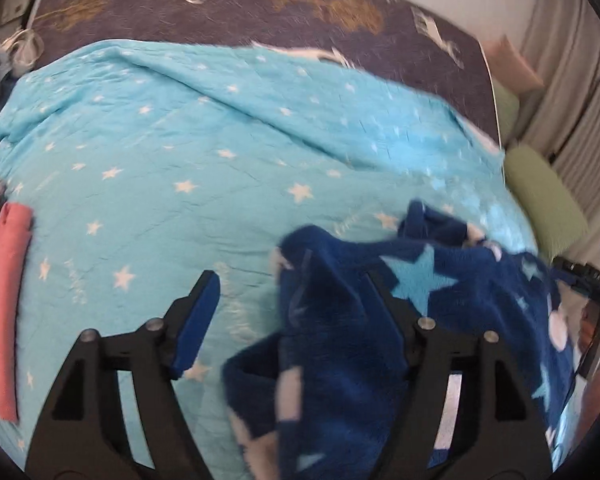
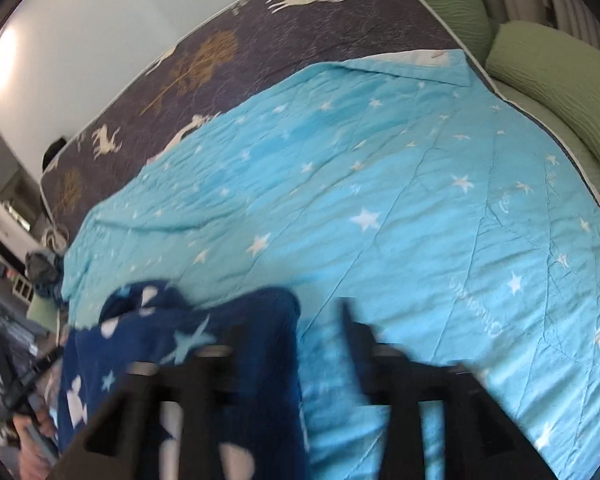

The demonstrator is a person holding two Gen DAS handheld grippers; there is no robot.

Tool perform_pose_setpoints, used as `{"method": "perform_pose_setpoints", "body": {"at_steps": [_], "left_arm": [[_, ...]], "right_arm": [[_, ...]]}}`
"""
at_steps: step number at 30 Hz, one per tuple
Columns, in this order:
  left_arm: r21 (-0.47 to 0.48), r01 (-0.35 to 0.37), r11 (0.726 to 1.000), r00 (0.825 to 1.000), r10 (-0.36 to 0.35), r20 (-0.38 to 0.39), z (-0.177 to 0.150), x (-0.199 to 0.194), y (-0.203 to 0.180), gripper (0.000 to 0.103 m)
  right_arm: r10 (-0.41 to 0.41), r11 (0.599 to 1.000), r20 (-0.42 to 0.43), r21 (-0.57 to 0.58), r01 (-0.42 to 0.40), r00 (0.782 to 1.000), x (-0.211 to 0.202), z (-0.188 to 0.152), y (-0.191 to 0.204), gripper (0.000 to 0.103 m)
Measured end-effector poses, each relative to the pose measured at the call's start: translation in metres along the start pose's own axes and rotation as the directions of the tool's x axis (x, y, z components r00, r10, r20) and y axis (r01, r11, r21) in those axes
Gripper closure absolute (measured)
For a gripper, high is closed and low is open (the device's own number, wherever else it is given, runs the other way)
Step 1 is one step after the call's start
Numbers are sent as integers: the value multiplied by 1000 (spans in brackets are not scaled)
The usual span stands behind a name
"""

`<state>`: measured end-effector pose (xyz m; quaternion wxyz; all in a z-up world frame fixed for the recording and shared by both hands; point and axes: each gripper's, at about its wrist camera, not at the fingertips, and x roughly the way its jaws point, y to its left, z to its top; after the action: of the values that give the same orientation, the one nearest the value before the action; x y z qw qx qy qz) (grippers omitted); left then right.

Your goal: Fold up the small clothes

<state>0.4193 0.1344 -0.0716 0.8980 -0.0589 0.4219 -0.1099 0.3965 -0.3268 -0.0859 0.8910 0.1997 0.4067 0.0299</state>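
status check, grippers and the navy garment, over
Left gripper open, right gripper open, nothing pinched. Navy star garment rumpled, unfolded, on the blue star blanket. Pink folded piece off to the side, not in the way.

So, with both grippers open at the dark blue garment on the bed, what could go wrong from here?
1. The navy fleece garment lies bunched and drapes over one finger of the open left gripper, so a closing grip may catch several layers.
2. The right gripper is open at the garment's edge; it could pinch the light blue quilt instead.
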Motion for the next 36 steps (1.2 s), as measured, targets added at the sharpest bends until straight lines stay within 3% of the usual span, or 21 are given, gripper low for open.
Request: {"method": "perform_pose_setpoints", "body": {"at_steps": [2,3,4,5,6,8,11,13,16,18,20,21,24,25,28,30,33,36], "left_arm": [[16,13,1000,999,-13,-32,-1,11,-7,58],[18,24,1000,998,-23,-55,0,16,-10,94],[14,27,1000,998,-26,-59,-1,16,-11,92],[24,12,1000,1000,-12,-2,-2,7,-15,93],[55,-4,999,998,1,60,-3,-8,-19,93],[69,-14,997,988,3,156,-7,-38,-21,93],[55,-9,998,966,-6,259,-12,-81,-11,93],[36,-34,999,970,25,244,-8,-77,0,92],[-12,-65,998,994,65,89,-6,-29,19,83],[-28,-115,993,993,116,5,-12,1,26,78],[-22,-108,994,994,107,-25,-22,15,25,71],[-18,-111,994,994,111,-18,-26,15,24,67],[-20,-112,994,994,112,18,-34,-7,26,57],[-26,-100,995,995,100,26,-36,-15,26,57],[-30,-43,999,997,45,59,-53,-59,26,50],[-18,-23,1000,997,25,73,-71,-85,21,41],[12,14,1000,997,-14,70,-102,-115,9,39],[34,-17,999,999,16,39,-129,-131,-1,33]], "right_arm": [[0,1000,-75,-13,-1,997,14,-2,7,24],[-3,1000,-91,-7,2,996,18,-3,7,31],[-1,1000,-98,0,1,995,23,-3,8,71],[16,1000,-100,6,-15,995,26,-2,11,99],[21,1000,-86,14,-20,996,25,-1,11,95],[59,998,19,-18,-59,998,5,-3,18,96],[134,988,136,-93,-122,982,-30,-2,33,96],[153,984,172,-122,-133,973,-39,4,42,95],[100,988,146,-135,-80,984,-13,15,52,94],[-66,988,37,-140,71,997,34,17,52,93],[-177,979,-74,-114,168,981,63,7,38,92],[-172,983,-93,-84,164,981,68,1,28,90],[-153,988,-23,14,153,988,40,-5,6,66],[-162,986,10,32,161,987,23,-5,-1,64],[-102,995,35,24,101,994,-22,-16,-14,64],[-51,999,14,-2,51,999,-49,-29,-20,64],[19,999,-35,-51,-21,999,-88,-67,-23,64],[95,992,-81,-76,-101,992,-121,-102,-19,60]]}}
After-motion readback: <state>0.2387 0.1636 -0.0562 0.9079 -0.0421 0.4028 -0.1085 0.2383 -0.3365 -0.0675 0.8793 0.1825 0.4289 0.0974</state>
